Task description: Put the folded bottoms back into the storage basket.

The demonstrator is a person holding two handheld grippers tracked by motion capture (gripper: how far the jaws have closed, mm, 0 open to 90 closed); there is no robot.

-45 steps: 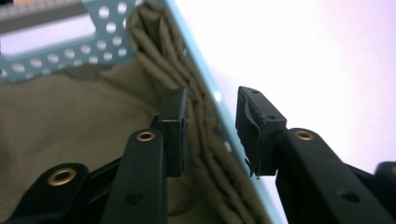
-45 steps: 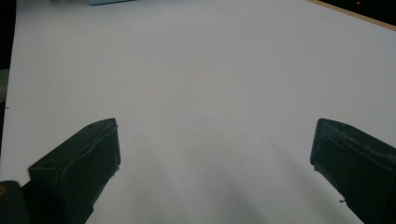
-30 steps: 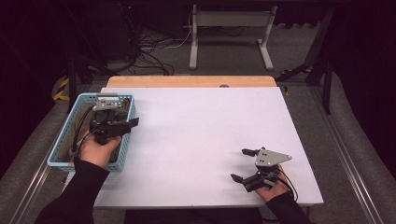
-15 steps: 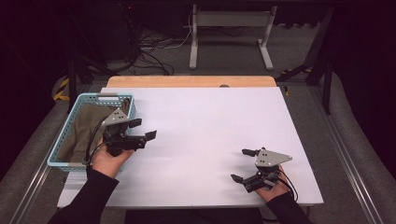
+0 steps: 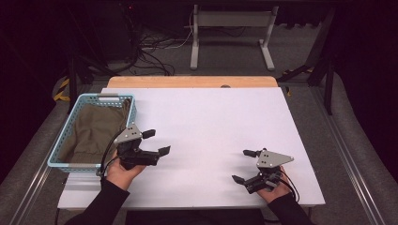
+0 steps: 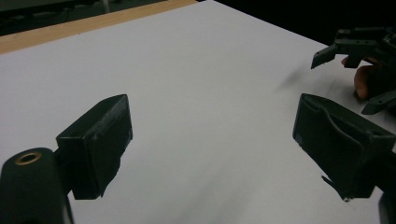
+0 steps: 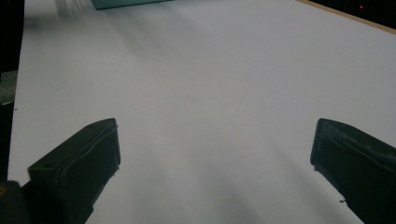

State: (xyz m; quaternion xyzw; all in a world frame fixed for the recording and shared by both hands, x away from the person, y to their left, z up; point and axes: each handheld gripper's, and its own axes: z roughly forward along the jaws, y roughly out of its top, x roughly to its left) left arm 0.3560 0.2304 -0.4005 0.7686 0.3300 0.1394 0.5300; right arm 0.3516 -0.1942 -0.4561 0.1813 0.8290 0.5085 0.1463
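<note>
White table top (image 5: 211,122) on wooden board (image 5: 187,82), grey floor with black cables (image 5: 145,58) and a white metal stand (image 5: 230,33) behind.

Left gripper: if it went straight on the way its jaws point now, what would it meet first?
Probably the right gripper, which shows ahead and to the right; before it lies only bare white table. The left gripper is open and empty.

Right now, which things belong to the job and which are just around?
In the job:
- olive cloth, lying in the blue basket
- left gripper, open, empty, jaws just opened
- right gripper, open, empty

Just around:
- white table
- cables on the floor
- metal stand behind the table
</note>
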